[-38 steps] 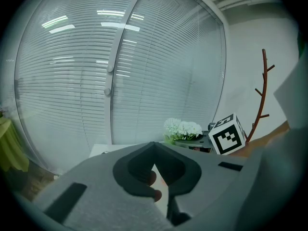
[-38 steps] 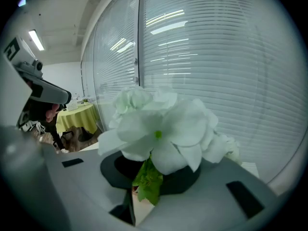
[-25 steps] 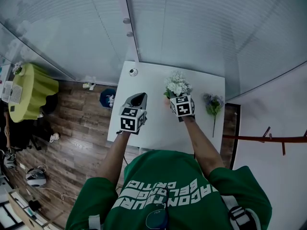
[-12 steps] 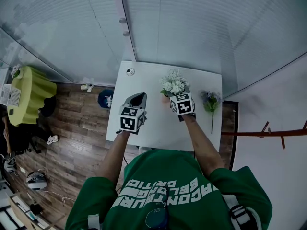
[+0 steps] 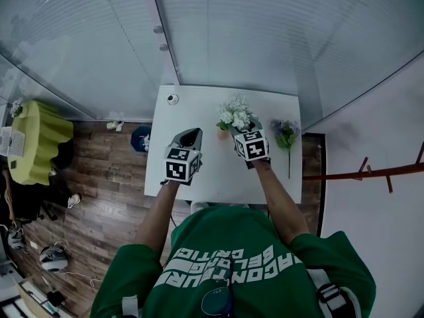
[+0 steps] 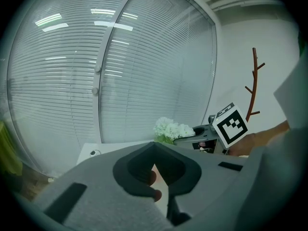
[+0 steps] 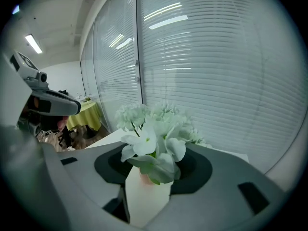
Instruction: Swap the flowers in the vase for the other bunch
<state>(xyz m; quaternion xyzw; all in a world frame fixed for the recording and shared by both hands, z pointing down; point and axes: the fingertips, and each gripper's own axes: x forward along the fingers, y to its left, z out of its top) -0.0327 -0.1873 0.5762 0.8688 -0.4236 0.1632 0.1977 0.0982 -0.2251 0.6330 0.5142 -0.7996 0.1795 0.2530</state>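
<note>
A person in a green shirt stands at a white table (image 5: 218,174) in front of a glass wall with closed blinds (image 5: 252,38), a handheld gripper in each hand. The right gripper (image 5: 244,132) points at a small vase (image 5: 224,134) of white flowers (image 5: 233,114), which stands toward the table's far edge, at about 11 o'clock from that tool. In the right gripper view, the right gripper (image 7: 147,192) has its jaws spread wide, and the vase (image 7: 143,178) and its white flowers (image 7: 154,134) rise just in front of the gap; it cannot be told whether the tips reach around the vase. The other bunch, purple flowers (image 5: 285,135) on a long stem, lies flat on the table at 3 o'clock from the vase, near the right edge. The left gripper (image 5: 191,136) hangs over the table's left half, at about 8 o'clock from the vase and well apart from it. In the left gripper view, the left gripper (image 6: 161,177) has its jaws drawn together at the tips with nothing between them. A small round object (image 5: 172,99) sits at the table's far left corner, at 10 o'clock. A yellow-green covered table (image 5: 40,134) stands on the wood floor at 9 o'clock, and a reddish-brown coat rack (image 5: 371,174) lies at 3 o'clock.
</note>
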